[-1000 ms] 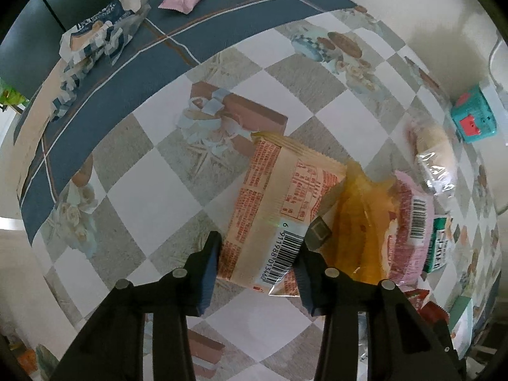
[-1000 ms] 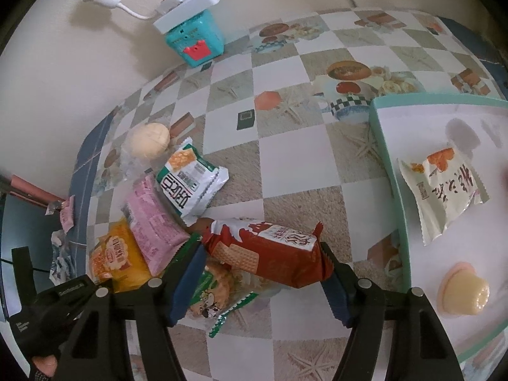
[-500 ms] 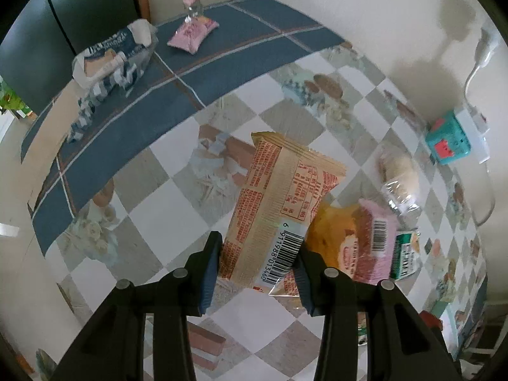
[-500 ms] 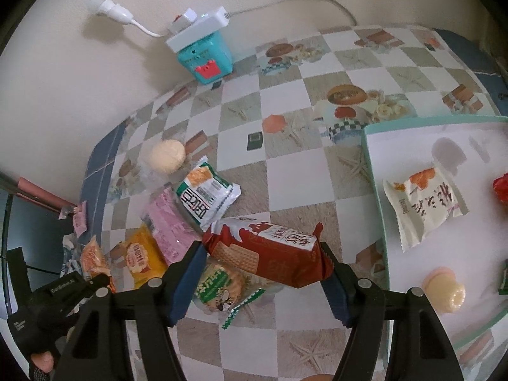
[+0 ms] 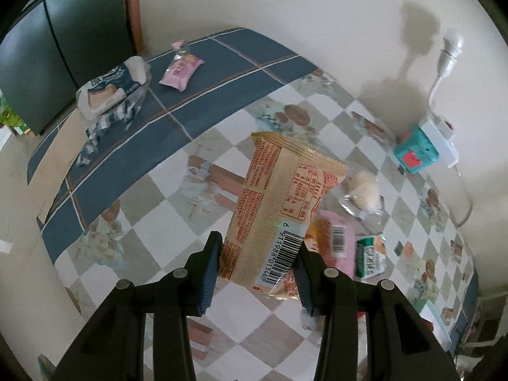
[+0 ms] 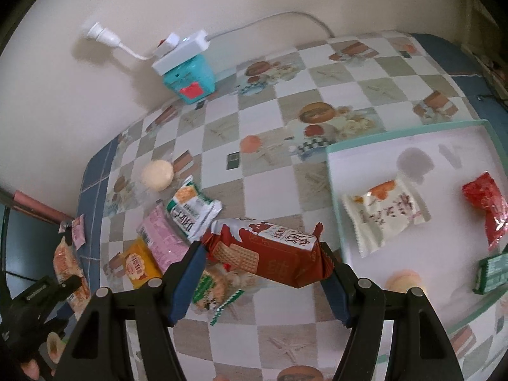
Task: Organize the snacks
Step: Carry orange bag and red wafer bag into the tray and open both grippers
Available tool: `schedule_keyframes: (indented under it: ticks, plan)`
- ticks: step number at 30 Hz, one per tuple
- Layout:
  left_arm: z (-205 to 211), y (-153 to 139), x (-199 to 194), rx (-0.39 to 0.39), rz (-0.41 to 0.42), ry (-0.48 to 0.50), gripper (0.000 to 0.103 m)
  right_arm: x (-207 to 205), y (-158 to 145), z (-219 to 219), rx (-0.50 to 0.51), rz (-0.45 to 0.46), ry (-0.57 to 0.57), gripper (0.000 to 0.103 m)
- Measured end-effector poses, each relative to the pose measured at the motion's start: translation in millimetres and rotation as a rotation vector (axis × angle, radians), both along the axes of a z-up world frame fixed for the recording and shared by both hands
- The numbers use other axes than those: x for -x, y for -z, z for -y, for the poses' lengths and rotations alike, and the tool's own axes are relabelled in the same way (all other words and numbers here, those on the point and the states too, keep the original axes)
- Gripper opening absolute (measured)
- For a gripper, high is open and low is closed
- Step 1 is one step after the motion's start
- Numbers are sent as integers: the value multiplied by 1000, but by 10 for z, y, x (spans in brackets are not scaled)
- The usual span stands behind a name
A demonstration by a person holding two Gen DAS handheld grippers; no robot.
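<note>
My left gripper (image 5: 258, 273) is shut on a tan and orange snack packet (image 5: 279, 203) and holds it well above the table. My right gripper (image 6: 263, 273) is shut on a red wafer packet (image 6: 270, 254), held above the table just left of the white tray (image 6: 330, 171). The tray holds a white packet (image 6: 384, 212), a red packet (image 6: 485, 206), a green packet (image 6: 492, 273) and a peach jelly cup (image 6: 404, 281). Loose snacks lie below: a pink packet (image 6: 162, 241), a yellow packet (image 6: 138, 263), a green-white packet (image 6: 190, 212) and a round bun (image 6: 157, 175).
A teal box with a white power strip (image 6: 187, 73) stands against the wall. A pink packet (image 5: 181, 70) and a blue-white bag (image 5: 111, 92) lie on the blue cloth border at the far left. A green cracker packet (image 6: 209, 289) lies under my right gripper.
Both grippers have risen with their packets, so the table looks farther away. The right gripper has shifted toward the tray, showing more of it.
</note>
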State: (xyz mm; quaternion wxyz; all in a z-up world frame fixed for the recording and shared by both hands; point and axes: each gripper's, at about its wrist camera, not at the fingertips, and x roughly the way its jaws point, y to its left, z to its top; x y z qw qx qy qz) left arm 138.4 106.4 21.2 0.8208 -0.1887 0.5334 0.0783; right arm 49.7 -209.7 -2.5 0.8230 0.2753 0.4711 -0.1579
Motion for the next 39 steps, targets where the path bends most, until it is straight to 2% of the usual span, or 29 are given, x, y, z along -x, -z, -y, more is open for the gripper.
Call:
schedule_keyframes:
  ticks: [8, 17, 30, 39]
  plan:
    - [461, -129, 92, 3, 25, 79, 44, 219, -81, 412, -8, 12, 87, 72]
    - [1176, -232, 208, 22, 46, 209, 44, 541, -132, 957, -7, 14, 204, 72]
    - [2193, -209, 427, 35, 41, 431, 44, 1120, -116, 1763, -14, 16, 387, 72]
    - [2808, -133, 520, 36, 32, 566, 44, 1240, -52, 2060, -14, 15, 431, 72]
